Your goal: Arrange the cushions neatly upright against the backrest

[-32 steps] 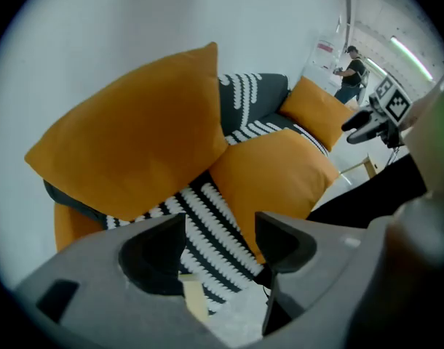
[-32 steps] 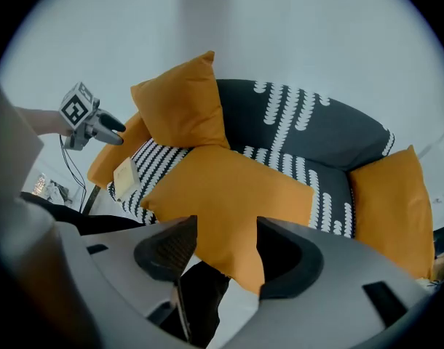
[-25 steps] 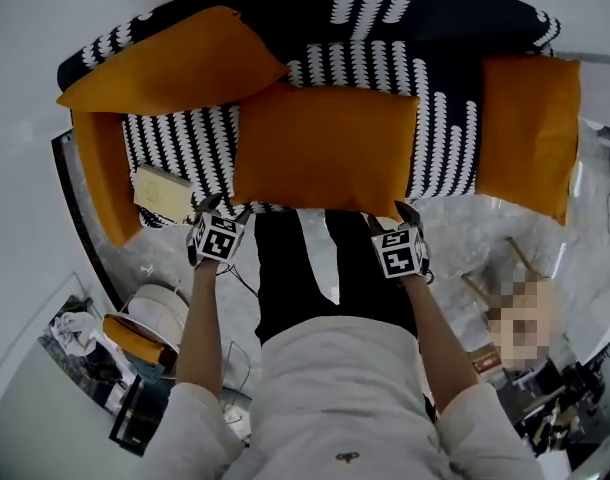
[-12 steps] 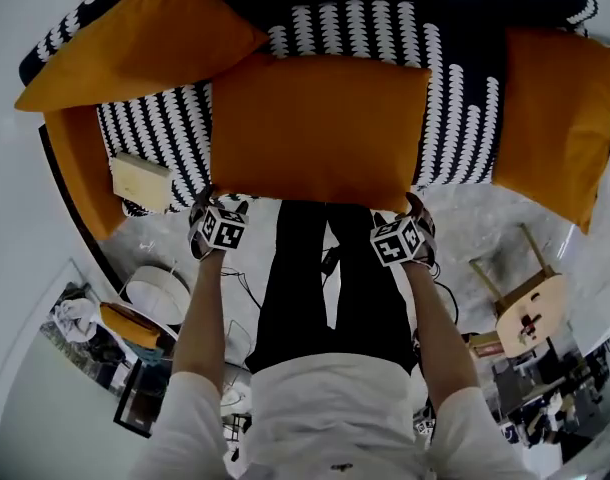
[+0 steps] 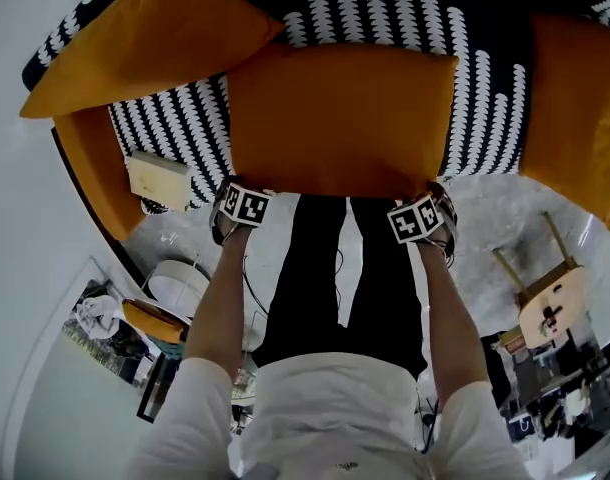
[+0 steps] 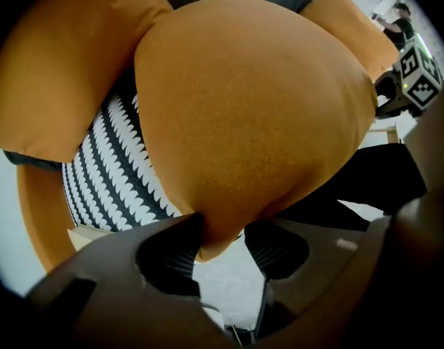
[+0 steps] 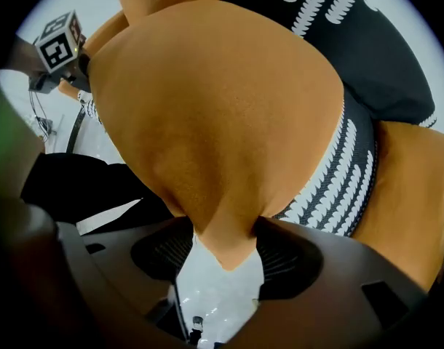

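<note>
The middle orange cushion [image 5: 340,118] lies across the front of the black-and-white patterned sofa [image 5: 175,133]. My left gripper [image 5: 240,208] holds its near left corner and my right gripper [image 5: 425,218] its near right corner. In the left gripper view the cushion's corner [image 6: 215,238] sits between the closing jaws of the left gripper [image 6: 222,242], pads against the fabric. In the right gripper view the other corner [image 7: 226,246] is pinched in the closing jaws of the right gripper [image 7: 222,249]. A second orange cushion [image 5: 145,38] lies tilted at the back left. A third orange cushion [image 5: 580,108] stands at the right end.
An orange armrest [image 5: 90,168] borders the sofa's left end, with a pale box [image 5: 157,178] on the seat beside it. The person's black trousers [image 5: 325,268] stand right at the sofa's front. A wooden stool [image 5: 550,303] is on the floor at right, a round white object [image 5: 175,288] at left.
Both grippers have moved forward to the sofa's front edge with the middle cushion, which now sits higher and further right in the head view. The head has leaned closer.
</note>
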